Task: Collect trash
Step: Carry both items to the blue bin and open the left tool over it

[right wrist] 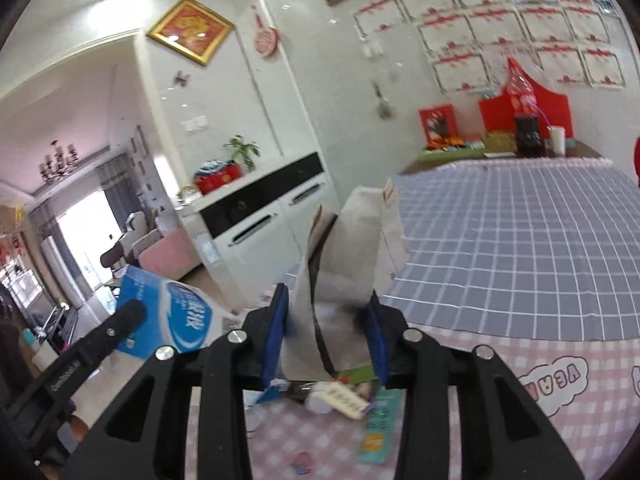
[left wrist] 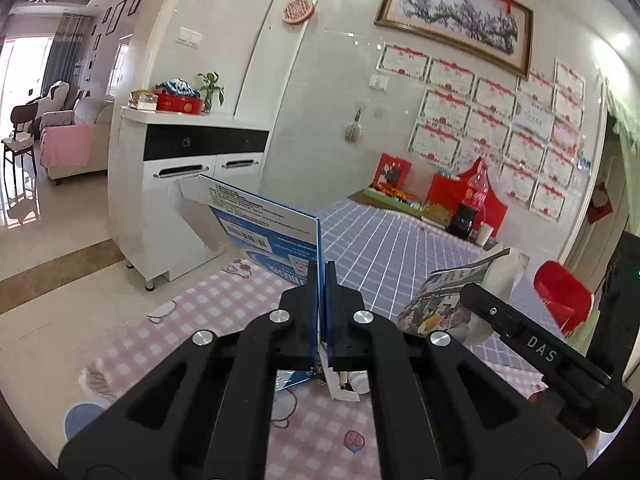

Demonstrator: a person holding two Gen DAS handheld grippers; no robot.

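My left gripper is shut on the edge of a flattened blue and white carton, which stands up above a pink checked cloth. My right gripper holds a crumpled grey newspaper between its blue pads, lifted off the surface. That paper also shows at the right of the left wrist view, beside one black finger of the right gripper. The carton appears at the lower left of the right wrist view. Below the right jaws lie a teal packet and a white strip.
A grey-blue checked cloth covers the table beyond. Red boxes, a cola bottle and a white cup stand at its far edge by the wall. A white cabinet stands to the left. A face mask lies on the pink cloth.
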